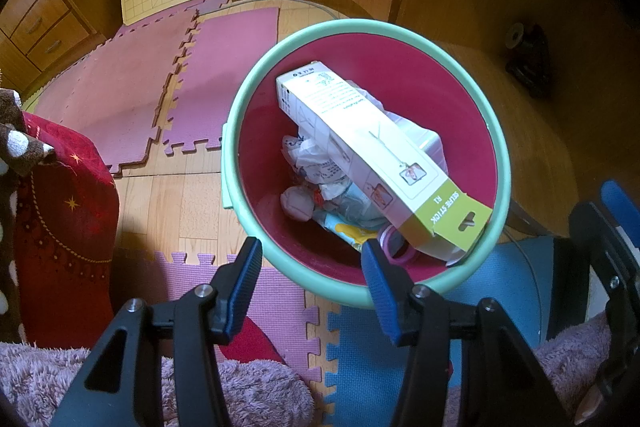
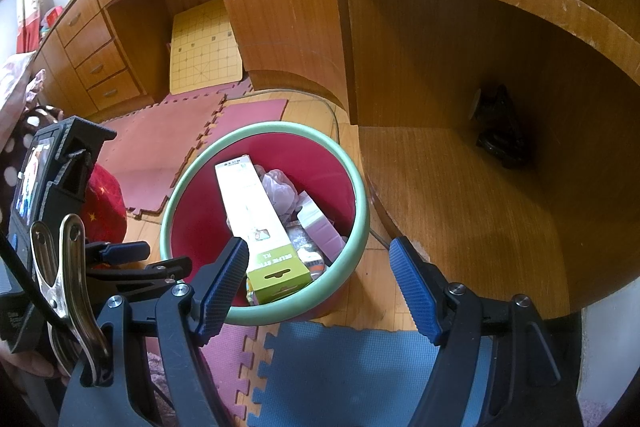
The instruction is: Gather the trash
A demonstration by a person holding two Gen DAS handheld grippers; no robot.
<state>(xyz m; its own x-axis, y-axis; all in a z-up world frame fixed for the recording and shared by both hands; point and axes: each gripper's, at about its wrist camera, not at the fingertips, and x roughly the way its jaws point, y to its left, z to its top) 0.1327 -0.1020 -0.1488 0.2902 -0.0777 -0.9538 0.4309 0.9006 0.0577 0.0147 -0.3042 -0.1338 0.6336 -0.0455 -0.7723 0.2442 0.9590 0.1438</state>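
Wooden desk unit [image 2: 460, 155]: largest item, curved shelf base just beside the bin. Risk: a bin nudged sideways would knock against it.

Foam floor mats [image 1: 132, 95]: pink, purple and blue interlocking tiles over wood flooring. Risk: raised seams and loose edges could catch the bin's base if it is dragged.

Waste bin [image 1: 496, 147]: mint-green rim, magenta inside, standing upright on the floor partly over the mats. All the visible rubbish sits in it. Risk: tipping, if either tool hooks the rim.

Selfie-stick box [image 1: 360, 147]: long white carton with a green end, lying aslant across the other rubbish, its green end propped against the near rim. Risk, in my judgement the chief one: it stands proud rather than settled, so a bump or a lift of the bin could lever it out.

Crumpled paper and wrappers [image 1: 316, 167]: loose beneath the box, well inside. Risk: slight; light scraps could spill if the bin tilts.

Left gripper [image 1: 312, 263]: jaws apart, nothing between them, hovering over the bin's near rim. Risk: a careless descent strikes the rim or the box end.

Right gripper [image 2: 320, 267]: jaws spread wider, empty, framing the near rim and the box's green end. Risk: the same.

Dark object [image 2: 498, 133]: on the desk shelf, identity unclear; possibly uncollected.
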